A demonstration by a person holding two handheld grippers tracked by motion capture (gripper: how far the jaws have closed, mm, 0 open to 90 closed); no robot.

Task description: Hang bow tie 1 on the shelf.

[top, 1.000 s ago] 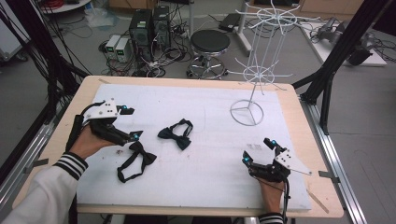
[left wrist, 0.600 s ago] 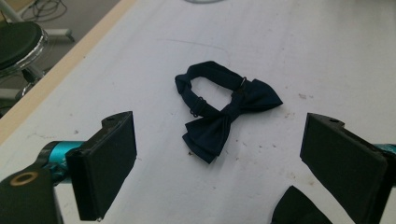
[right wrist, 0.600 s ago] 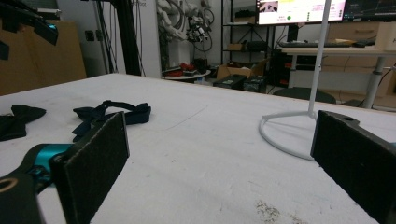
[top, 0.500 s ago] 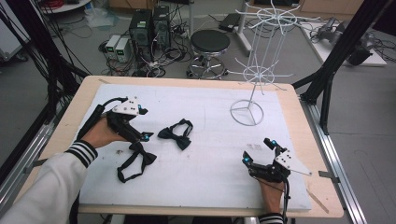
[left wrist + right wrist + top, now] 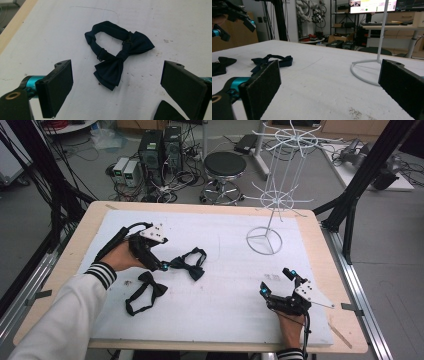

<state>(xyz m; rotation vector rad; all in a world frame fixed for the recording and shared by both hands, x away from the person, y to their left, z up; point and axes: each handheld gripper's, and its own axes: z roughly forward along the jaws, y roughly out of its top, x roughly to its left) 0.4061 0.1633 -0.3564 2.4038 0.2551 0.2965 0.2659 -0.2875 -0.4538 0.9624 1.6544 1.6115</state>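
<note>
In the high view, the left gripper [image 5: 164, 266] is held low over the white-covered worktop [image 5: 225, 310], its tips just beside the navy bow tie [image 5: 189, 265] lying left of centre; a second bow tie [image 5: 145, 292] lies nearer the person, and the white wire stand [image 5: 272, 195] rises at the far right; the right gripper [image 5: 276, 282] is rested near the front edge, its jaws apart and nothing between them.

In the left gripper view, the jaws are seen spread wide on either side of the navy bow tie [image 5: 117, 57], not touching it; the step in hand is judged to be the approach for a pick; a descent over the knot and a closing of the jaws are called for next.

In the right gripper view, the jaws are open and empty; the navy bow tie [image 5: 272, 61] is seen lying flat beyond them, and the stand's ring base [image 5: 364, 71] to the right.
</note>
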